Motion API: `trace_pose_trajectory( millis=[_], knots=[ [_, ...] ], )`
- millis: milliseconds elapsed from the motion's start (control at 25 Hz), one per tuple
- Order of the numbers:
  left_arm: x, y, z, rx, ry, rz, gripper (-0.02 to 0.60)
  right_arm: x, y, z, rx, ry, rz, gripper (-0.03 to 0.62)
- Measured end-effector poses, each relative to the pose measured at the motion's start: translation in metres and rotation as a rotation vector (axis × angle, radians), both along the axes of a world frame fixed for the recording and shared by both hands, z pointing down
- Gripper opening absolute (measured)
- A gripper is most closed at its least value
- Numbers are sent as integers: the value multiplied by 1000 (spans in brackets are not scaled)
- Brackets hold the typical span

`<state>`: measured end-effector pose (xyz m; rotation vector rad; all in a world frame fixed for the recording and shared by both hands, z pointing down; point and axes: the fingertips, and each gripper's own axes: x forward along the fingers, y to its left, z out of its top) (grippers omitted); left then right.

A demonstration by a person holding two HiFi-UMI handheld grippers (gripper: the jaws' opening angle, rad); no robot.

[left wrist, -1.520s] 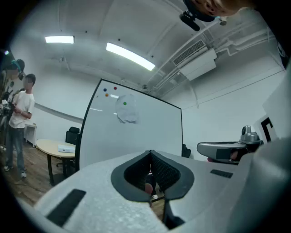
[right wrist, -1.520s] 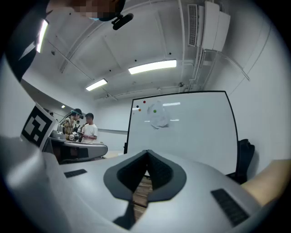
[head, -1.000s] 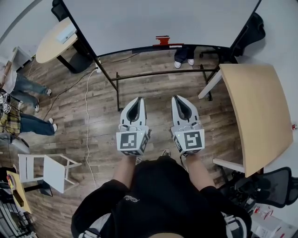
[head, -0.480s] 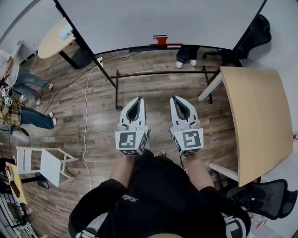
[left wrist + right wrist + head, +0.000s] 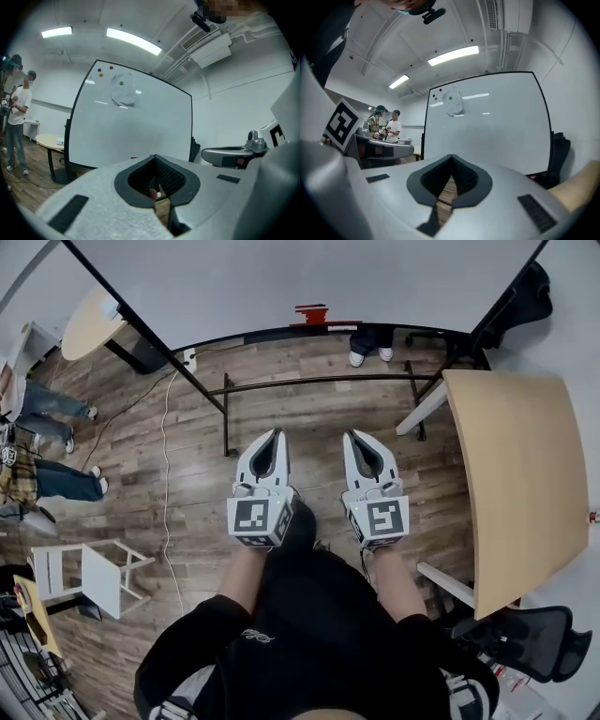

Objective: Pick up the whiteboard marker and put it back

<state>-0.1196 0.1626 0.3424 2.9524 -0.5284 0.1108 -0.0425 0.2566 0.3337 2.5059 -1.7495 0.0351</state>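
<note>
The whiteboard (image 5: 300,282) stands ahead on a black wheeled frame. On its tray ledge sits a small red object (image 5: 311,313) with a thin pale stick (image 5: 339,325) beside it; I cannot tell whether either is the marker. My left gripper (image 5: 272,434) and right gripper (image 5: 354,435) are held side by side at waist height over the wooden floor, well short of the board. Both are shut with nothing between the fingers. The left gripper view shows closed tips (image 5: 154,156) aimed at the board (image 5: 131,126). The right gripper view shows the same (image 5: 451,156).
A light wooden table (image 5: 511,474) stands close on the right with a black office chair (image 5: 525,643) behind it. A white chair (image 5: 94,577) and a round table (image 5: 89,324) are on the left, where people (image 5: 47,484) stand. A cable (image 5: 169,474) trails across the floor.
Both grippers have moved together, side by side and slightly lower, with jaws still shut. The head view has drifted a little over the floor.
</note>
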Motion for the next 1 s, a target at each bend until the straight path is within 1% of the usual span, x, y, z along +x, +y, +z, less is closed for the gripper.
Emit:
trace_pose_trajectory(
  millis=[200, 360, 480, 600, 760, 840, 1000],
  knots=[
    [47, -32, 9, -15, -15, 35, 5, 39, -31, 9, -45, 0, 12, 0],
    [78, -63, 18, -34, -26, 67, 5, 67, -61, 15, -83, 35, 22, 0],
    [98, -86, 26, -48, -37, 91, 5, 85, -86, 19, -139, 75, 21, 0],
    [112, -115, 34, -73, -48, 97, 5, 99, -110, 21, -206, 116, 12, 0],
    [122, -145, 36, -107, -23, 102, 5, 117, -134, 23, -253, 94, 21, 0],
    [129, -155, 40, -125, -21, 106, 5, 128, -144, 27, -285, 108, 24, 0],
    [147, -165, 56, -149, -44, 119, 5, 156, -158, 40, -374, 166, 17, 0]
  ],
)
